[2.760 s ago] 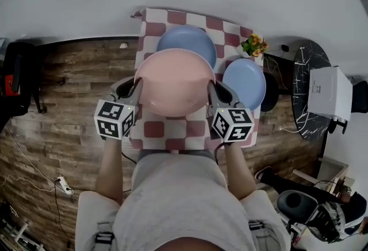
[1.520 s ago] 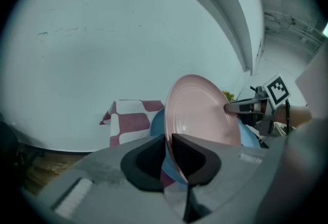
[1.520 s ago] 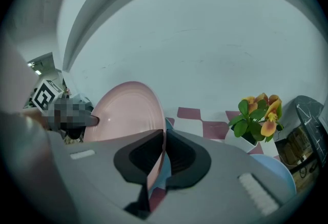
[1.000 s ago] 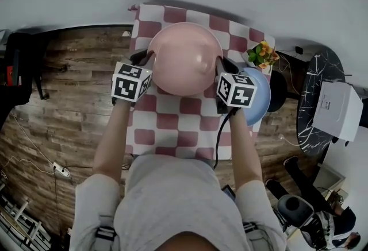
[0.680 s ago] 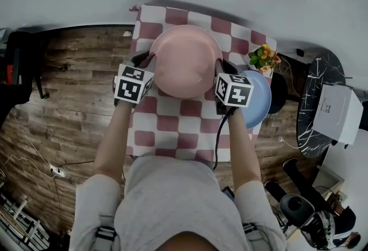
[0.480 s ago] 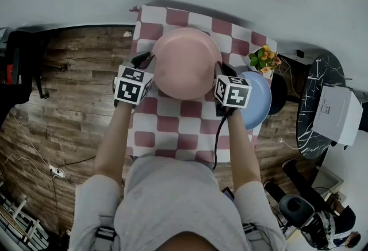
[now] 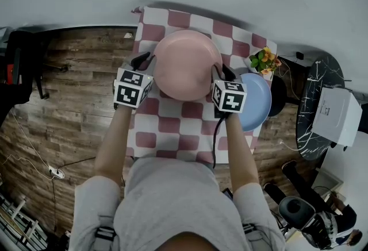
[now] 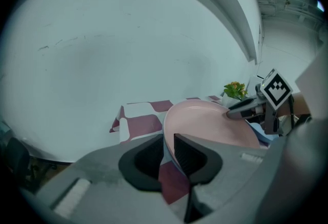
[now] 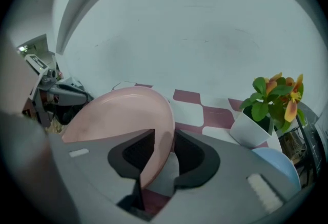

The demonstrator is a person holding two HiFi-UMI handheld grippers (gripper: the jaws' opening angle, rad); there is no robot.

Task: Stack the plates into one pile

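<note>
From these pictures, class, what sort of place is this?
Likely a home dining corner: a red-and-white checked tablecloth, a round pink plate and a round blue plate, and a potted flowering plant.

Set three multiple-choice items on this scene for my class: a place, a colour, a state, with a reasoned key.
1. Where does the potted plant stand?
A) on the floor
B) at the far right of the checked tablecloth, just beyond the blue plate
C) on a chair

2. The tablecloth's checks are:
A) green and white
B) dark red and white
C) black and yellow

3. The right gripper is:
A) shut on the blue plate
B) shut, empty
C) open, the pink plate rim between its jaws

Key: B, seen in the head view; B, seen in every view; C, a gap shows beside the rim, and the jaws have just been opening.
</note>
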